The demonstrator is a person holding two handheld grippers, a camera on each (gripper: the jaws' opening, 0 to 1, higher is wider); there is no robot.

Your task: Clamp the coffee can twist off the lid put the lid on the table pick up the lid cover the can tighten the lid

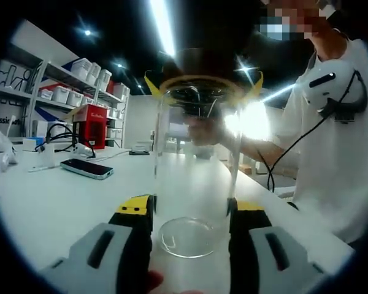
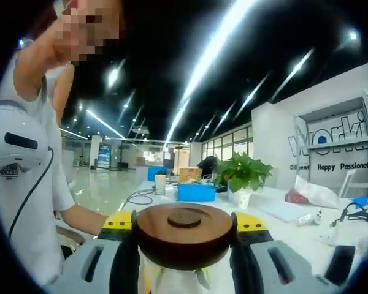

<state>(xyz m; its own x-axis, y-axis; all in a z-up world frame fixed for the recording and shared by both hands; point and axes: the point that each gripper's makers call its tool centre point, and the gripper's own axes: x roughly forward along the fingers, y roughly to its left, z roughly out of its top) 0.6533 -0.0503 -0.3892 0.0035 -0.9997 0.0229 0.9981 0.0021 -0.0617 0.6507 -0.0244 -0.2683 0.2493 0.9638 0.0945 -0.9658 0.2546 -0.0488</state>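
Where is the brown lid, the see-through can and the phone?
wooden lid (image 2: 184,236), right gripper view, its domed top.
glass can (image 1: 193,184), left gripper view, its clear wall.
phone (image 1: 87,168), left gripper view, its dark screen.

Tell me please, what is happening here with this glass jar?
A person works with tongs in each hand. The left tongs clamp the clear glass can near its base on the white table. The right tongs grip the brown wooden lid, which sits on top of the can. Whether the lid is being loosened or tightened cannot be told.

White table (image 1: 55,202); clear coffee can (image 1: 196,177), black phone (image 1: 87,168), potted plant (image 2: 242,177)
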